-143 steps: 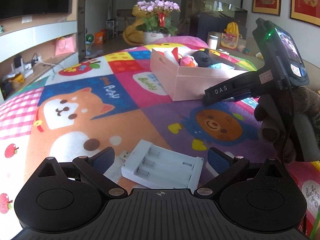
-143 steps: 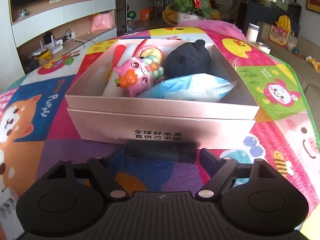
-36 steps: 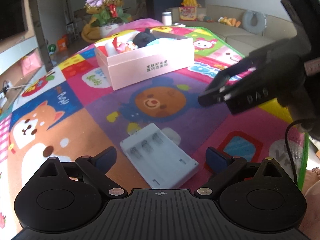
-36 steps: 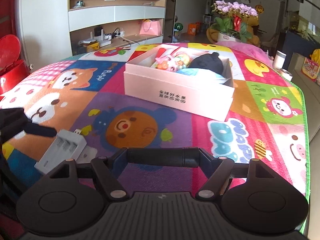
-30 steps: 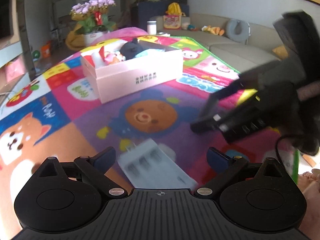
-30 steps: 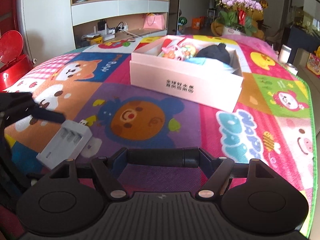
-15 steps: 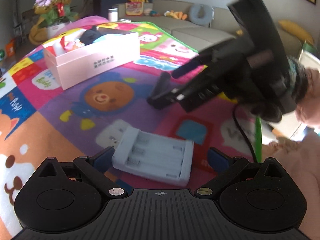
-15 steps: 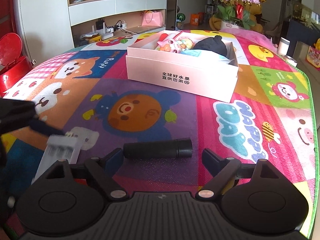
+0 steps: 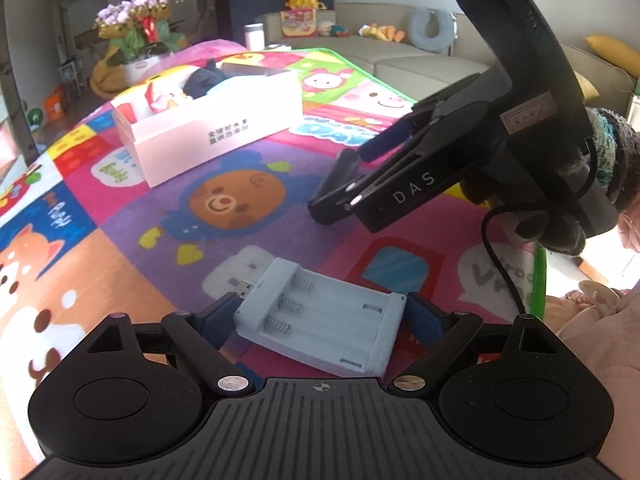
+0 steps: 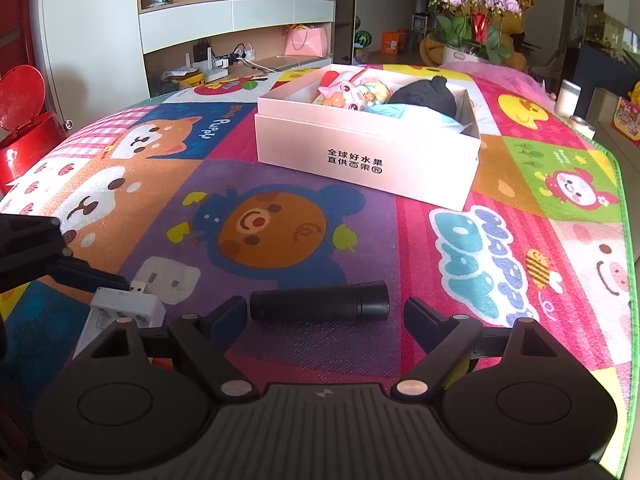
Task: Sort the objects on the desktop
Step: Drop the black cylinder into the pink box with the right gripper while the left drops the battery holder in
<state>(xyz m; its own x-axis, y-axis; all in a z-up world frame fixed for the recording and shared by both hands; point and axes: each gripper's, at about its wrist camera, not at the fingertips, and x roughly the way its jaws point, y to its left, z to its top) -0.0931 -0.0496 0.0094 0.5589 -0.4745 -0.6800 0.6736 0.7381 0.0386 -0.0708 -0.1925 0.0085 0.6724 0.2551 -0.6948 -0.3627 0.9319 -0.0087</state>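
My left gripper (image 9: 320,312) is shut on a white battery charger (image 9: 320,324), its pads against both ends; the charger also shows in the right wrist view (image 10: 120,308). My right gripper (image 10: 324,312) is open, with a black cylinder (image 10: 320,306) lying on the mat between its fingers, touching neither. In the left wrist view the right gripper (image 9: 348,184) hovers over the cylinder (image 9: 340,168). A pink box (image 10: 368,156) farther back holds a pink plush toy (image 10: 348,92), a black plush (image 10: 424,96) and a light blue packet (image 10: 392,112).
A colourful cartoon play mat (image 10: 280,232) covers the surface; its green edge (image 10: 628,240) runs along the right. A flower pot (image 10: 472,20) stands beyond the box. A red bin (image 10: 20,120) is at the far left. A sofa (image 9: 420,56) lies behind.
My right gripper has opened and set the black cylinder down on the mat. My left gripper has closed on the white charger.
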